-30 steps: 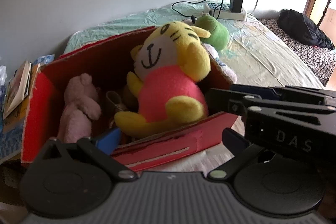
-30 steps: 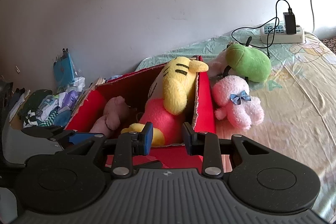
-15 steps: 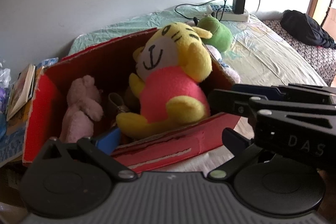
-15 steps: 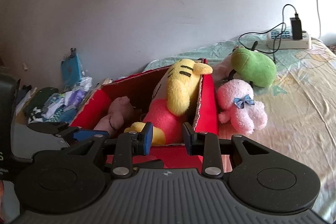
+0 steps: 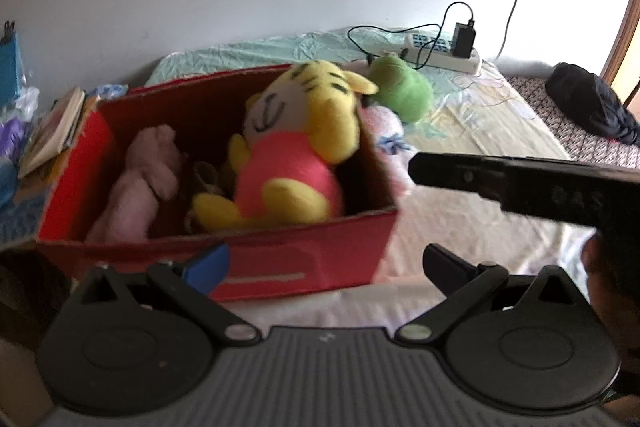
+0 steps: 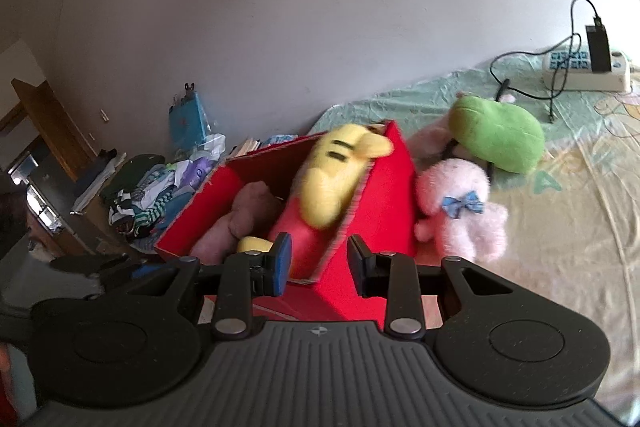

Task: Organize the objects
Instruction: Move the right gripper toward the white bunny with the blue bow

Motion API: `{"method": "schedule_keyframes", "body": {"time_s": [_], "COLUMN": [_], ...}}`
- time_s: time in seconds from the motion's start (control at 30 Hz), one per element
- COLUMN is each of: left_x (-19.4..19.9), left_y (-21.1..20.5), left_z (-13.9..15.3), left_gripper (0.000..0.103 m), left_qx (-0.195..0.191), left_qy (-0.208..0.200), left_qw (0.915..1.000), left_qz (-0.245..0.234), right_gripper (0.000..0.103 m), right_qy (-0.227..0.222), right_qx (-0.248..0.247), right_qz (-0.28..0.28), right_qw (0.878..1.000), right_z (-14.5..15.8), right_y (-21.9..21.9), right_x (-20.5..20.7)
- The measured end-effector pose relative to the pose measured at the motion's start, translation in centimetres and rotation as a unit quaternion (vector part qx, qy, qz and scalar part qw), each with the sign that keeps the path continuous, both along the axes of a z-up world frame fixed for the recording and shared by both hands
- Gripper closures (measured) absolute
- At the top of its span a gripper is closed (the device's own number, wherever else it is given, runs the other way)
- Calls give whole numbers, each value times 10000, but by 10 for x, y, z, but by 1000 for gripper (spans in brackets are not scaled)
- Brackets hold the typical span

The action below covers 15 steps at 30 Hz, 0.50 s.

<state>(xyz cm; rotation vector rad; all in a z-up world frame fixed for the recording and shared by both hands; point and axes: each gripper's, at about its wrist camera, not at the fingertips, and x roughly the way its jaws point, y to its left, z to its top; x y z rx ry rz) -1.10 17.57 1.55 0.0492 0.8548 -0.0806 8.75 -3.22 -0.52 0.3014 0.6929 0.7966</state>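
A red cardboard box (image 5: 300, 259) (image 6: 384, 207) sits on the bed. Inside it a yellow tiger plush (image 5: 296, 147) (image 6: 332, 183) in a pink shirt leans on the right wall, with a dusty pink bear (image 5: 144, 179) (image 6: 244, 215) at the left. Outside its right wall lie a pink bunny (image 6: 460, 219) (image 5: 384, 123) with a blue bow and a green plush (image 6: 496, 135) (image 5: 404, 91). My left gripper (image 5: 326, 263) is wide open before the box's front wall. My right gripper (image 6: 320, 263) (image 5: 520, 183) is open and empty by the box's near right corner.
A white power strip (image 5: 440, 51) (image 6: 584, 71) with a charger and cables lies at the bed's far end. A black bag (image 5: 588, 107) sits far right. Books (image 5: 52, 131) and a clothes pile (image 6: 152, 187) are left of the box. A hand (image 5: 608, 275) holds the right gripper.
Both grippers have drawn back and risen a little from the box, so it looks smaller and lower. The toys have not moved, and both jaws kept their opening.
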Motion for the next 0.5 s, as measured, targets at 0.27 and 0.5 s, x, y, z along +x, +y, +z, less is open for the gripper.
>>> {"method": "schedule_keyframes", "body": {"time_s": [0.27, 0.5], "left_x": [-4, 13], "left_y": [-54, -104], "left_z": [-16, -48], "left_gripper": [2, 5], "left_qx": [-296, -229], "left_qy": [-16, -76], "left_qw": [9995, 9996], "left_qz": [62, -143], "right_gripper": [70, 70], "right_qy": [300, 704], "right_qx": [-201, -347], "right_qz": [160, 241], "right_qw": [9992, 9966], "right_z": [-24, -54], "right_y": [-43, -71], "right_x": [33, 70]}}
